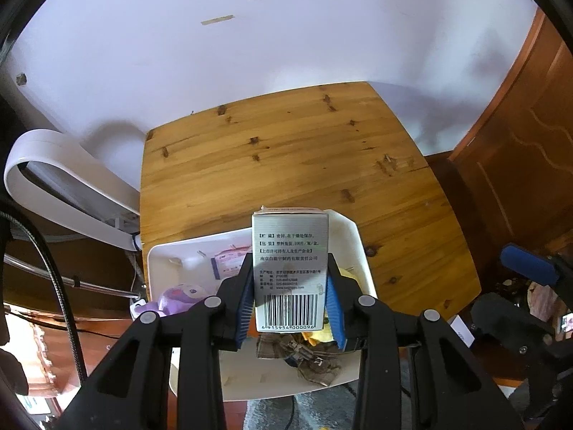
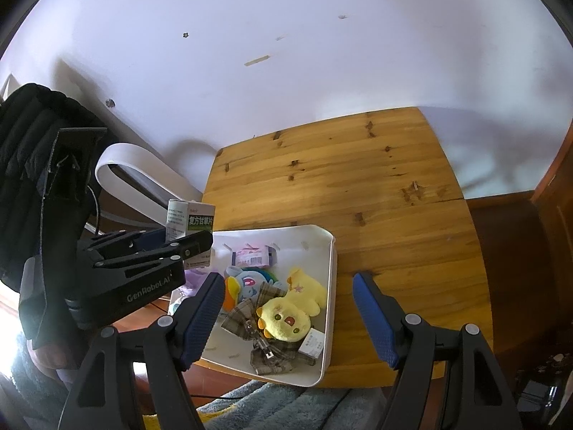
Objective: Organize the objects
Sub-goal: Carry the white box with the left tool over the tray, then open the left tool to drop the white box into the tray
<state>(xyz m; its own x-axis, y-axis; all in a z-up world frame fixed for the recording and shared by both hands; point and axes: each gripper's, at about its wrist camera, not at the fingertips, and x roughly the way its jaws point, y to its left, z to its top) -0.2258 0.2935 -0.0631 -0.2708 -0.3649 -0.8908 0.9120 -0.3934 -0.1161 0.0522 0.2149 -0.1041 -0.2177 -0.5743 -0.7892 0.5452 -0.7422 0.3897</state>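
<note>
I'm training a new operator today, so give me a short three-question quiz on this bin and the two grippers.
1. True or false: the right gripper holds the yellow plush toy.
2. What does the left gripper grip? A) medicine box B) plaid cloth C) purple plush
3. Fill in: the white bin sits on the ______ table.

Key:
1. False; its jaws stand open and empty above the bin.
2. A, the medicine box, held upright over the bin.
3. Wooden.
</note>
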